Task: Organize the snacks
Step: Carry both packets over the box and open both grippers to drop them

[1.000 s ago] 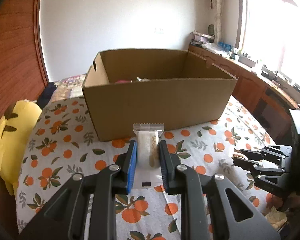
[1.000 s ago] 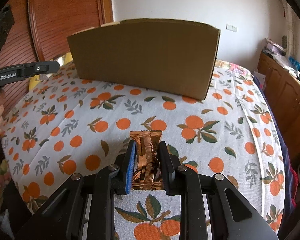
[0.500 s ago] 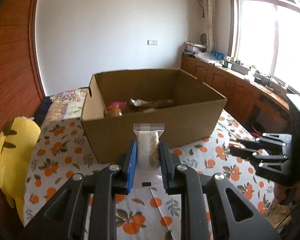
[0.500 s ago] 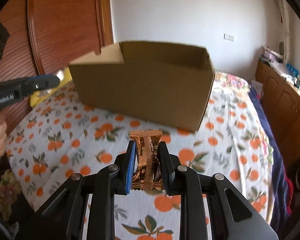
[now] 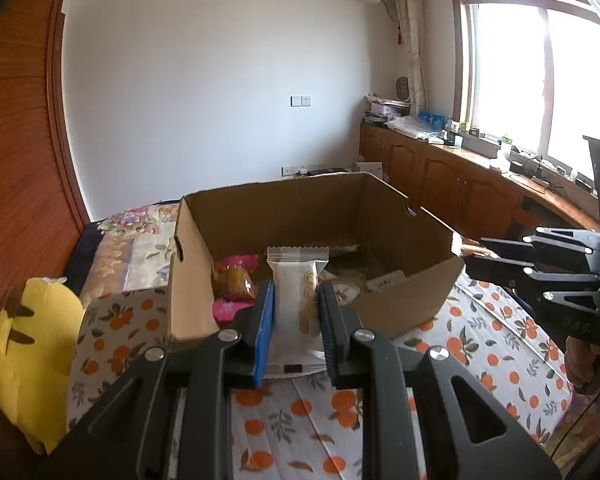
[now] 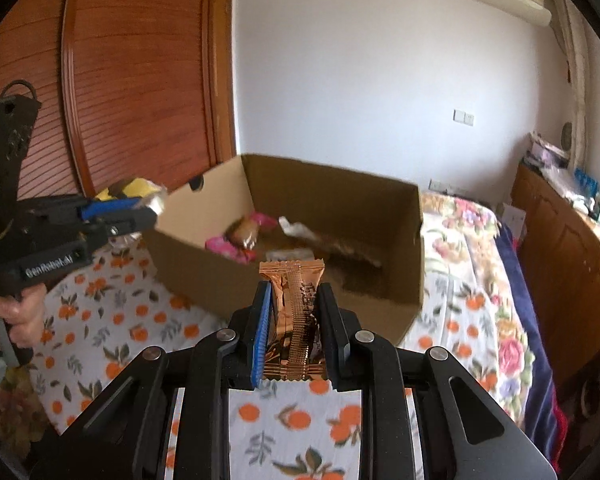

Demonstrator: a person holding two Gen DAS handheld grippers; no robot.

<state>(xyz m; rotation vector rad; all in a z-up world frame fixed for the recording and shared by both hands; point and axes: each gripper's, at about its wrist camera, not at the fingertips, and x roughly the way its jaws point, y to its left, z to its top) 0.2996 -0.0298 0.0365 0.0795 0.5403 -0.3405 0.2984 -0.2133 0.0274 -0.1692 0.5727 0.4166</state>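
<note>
Both grippers hover before the open cardboard box [image 5: 404, 296], which lies ahead and below; the left gripper [image 5: 296, 312] jaws clamp an upright white snack packet [image 5: 296, 296]; the right gripper [image 6: 292, 320] jaws clamp an upright copper-foil snack [image 6: 296, 312]; the left seems nearer the rim.

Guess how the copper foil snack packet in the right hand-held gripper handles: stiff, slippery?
Copper foil packet looks crinkled and pinched between the right hand-held gripper's pads, so probably soft and crushable. Glossy film suggests it may slip. Its free end stands up unsupported: likely light.
</note>
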